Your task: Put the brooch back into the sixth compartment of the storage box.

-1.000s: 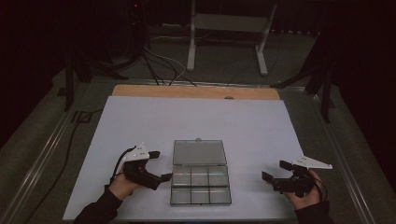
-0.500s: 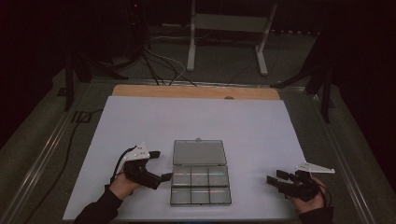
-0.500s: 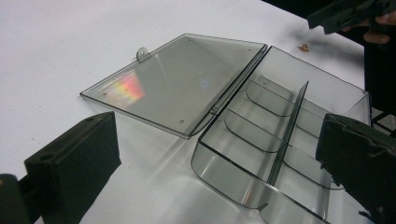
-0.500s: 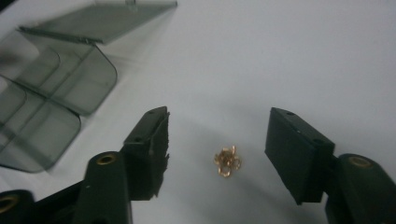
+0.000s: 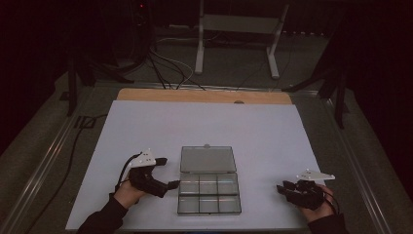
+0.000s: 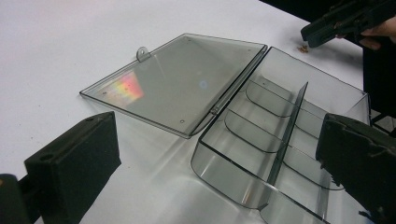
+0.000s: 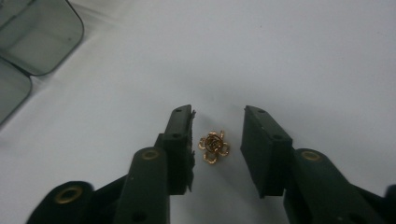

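Gold flower charm (image 7: 213, 146) lies on the white sheet (image 5: 204, 126) right of the clear compartment box (image 5: 209, 192), seen from above. Left gripper (image 6: 219, 163) gapes around the box's near corner, lid (image 6: 177, 79) flat open. Right gripper (image 7: 217, 140) has just been closing, jaws straddling the charm, untouched.

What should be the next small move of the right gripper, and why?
Probably closing further on the gold flower charm. The right gripper has just been closing, the charm lies on the white table between its jaws, and gaps remain on both sides.
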`<state>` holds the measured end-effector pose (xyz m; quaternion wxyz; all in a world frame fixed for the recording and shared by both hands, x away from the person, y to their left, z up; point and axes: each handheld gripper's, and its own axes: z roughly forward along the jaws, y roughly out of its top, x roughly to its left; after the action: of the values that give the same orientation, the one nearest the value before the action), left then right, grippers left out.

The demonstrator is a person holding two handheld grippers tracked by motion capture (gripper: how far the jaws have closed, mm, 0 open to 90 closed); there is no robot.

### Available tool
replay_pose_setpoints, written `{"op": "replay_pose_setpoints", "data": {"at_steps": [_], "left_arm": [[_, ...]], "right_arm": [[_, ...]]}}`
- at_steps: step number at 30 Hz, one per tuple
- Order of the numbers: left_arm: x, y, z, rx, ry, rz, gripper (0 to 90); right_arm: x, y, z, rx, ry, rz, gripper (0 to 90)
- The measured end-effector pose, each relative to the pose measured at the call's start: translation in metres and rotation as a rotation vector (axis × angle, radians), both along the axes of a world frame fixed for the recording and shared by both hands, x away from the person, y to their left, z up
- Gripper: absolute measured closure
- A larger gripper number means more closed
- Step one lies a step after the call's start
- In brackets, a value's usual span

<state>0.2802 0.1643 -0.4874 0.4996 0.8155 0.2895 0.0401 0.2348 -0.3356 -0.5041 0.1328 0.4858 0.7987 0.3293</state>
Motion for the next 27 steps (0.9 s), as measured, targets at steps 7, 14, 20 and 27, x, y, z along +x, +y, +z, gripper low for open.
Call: {"op": "replay_pose_setpoints", "data": {"at_steps": [7, 14, 20, 27], "left_arm": [[0.0004, -0.0002, -0.0006, -0.001, 0.004, -0.002, 1.4], [0.0006, 0.0004, -0.0006, -0.004, 0.005, -0.001, 1.4], [0.0006, 0.0002, -0.0008, -0.003, 0.006, -0.001, 1.4], [0.0006, 0.0002, -0.0008, -0.003, 0.005, -0.002, 1.4]], "right_arm": [[0.0024, 0.0032, -0.0024, -0.032, 0.007, 0.009, 68.5], [0.0053, 0.0044, -0.0047, -0.053, 0.020, 0.009, 76.4], [0.0056, 0.0071, -0.0043, -0.071, 0.022, 0.015, 80.1], [0.0066, 0.0051, -0.0041, -0.044, 0.036, 0.000, 81.2]]}}
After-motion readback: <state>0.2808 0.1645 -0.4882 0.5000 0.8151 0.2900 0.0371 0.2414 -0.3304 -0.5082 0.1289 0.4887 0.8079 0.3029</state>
